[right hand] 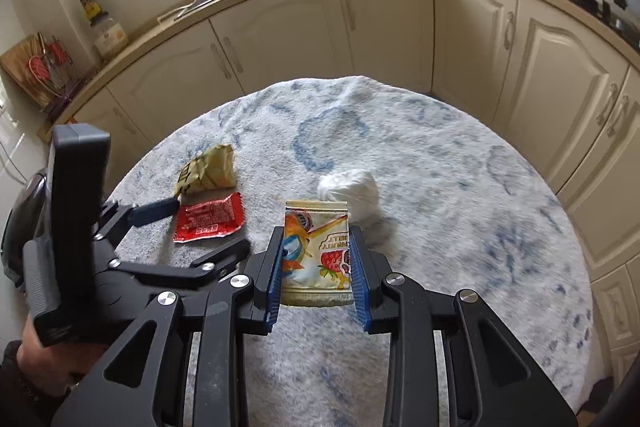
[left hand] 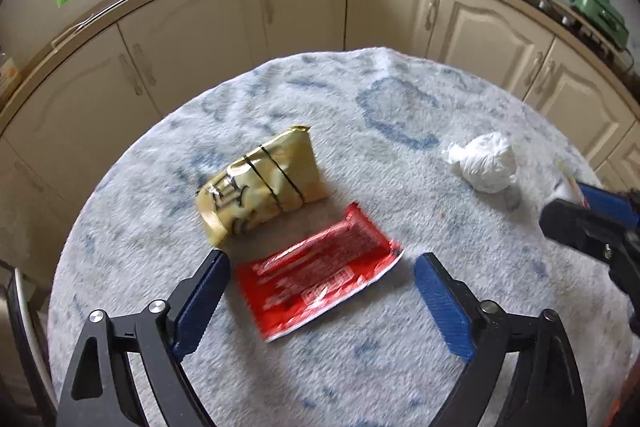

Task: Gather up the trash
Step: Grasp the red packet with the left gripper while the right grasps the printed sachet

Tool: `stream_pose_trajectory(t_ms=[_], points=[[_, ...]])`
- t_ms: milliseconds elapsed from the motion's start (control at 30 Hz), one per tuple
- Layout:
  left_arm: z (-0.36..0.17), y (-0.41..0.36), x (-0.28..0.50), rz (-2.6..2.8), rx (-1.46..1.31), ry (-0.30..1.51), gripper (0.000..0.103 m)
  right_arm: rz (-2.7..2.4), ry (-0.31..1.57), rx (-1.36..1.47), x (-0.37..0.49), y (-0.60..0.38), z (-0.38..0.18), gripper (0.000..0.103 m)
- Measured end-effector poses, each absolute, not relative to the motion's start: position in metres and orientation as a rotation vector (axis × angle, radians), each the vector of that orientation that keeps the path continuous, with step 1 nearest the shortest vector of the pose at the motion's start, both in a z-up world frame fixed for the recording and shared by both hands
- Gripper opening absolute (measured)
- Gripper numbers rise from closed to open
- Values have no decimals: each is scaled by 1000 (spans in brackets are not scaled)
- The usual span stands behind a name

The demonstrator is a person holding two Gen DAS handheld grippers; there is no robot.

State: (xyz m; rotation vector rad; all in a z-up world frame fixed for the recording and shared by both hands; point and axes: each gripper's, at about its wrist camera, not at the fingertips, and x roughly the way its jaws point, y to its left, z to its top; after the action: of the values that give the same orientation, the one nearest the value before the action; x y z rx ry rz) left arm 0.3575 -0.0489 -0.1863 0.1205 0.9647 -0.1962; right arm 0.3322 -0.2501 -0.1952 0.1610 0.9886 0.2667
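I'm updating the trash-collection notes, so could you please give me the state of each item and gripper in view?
Left gripper: open, above the red wrapper.
Right gripper: shut on the strawberry packet.
Strawberry packet: clamped by its sides.
Red wrapper: flat on the table, free.
Yellow wrapper: crumpled, lying free.
White tissue ball: scrunched, lying free.

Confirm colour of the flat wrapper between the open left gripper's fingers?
Red with white print, the flat wrapper shows best in the left wrist view.

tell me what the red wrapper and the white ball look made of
Red wrapper: looks like thin glossy plastic or foil film, lying flat, with printed text and shiny glare. White ball: probably crumpled tissue or paper napkin, matte, soft creases, one twisted end.
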Motion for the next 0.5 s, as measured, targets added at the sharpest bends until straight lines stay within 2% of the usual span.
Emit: stream_pose_trajectory(t_ms=[33,67,100,200,367,500], points=[[-187,-50,360,-200,118,968,89,261,990,166,330,-252,-195,29],[-186,-50,360,-203,110,969,81,259,990,171,328,-254,-195,29],[-186,-50,359,-209,106,966,68,256,991,174,326,-255,-196,29],[-185,-50,350,-232,110,965,58,255,989,182,321,-256,-195,29],[-184,-44,331,-262,68,993,56,250,985,190,315,-260,-194,29],[-187,-42,326,-271,76,980,60,241,978,193,311,-264,-191,29]])
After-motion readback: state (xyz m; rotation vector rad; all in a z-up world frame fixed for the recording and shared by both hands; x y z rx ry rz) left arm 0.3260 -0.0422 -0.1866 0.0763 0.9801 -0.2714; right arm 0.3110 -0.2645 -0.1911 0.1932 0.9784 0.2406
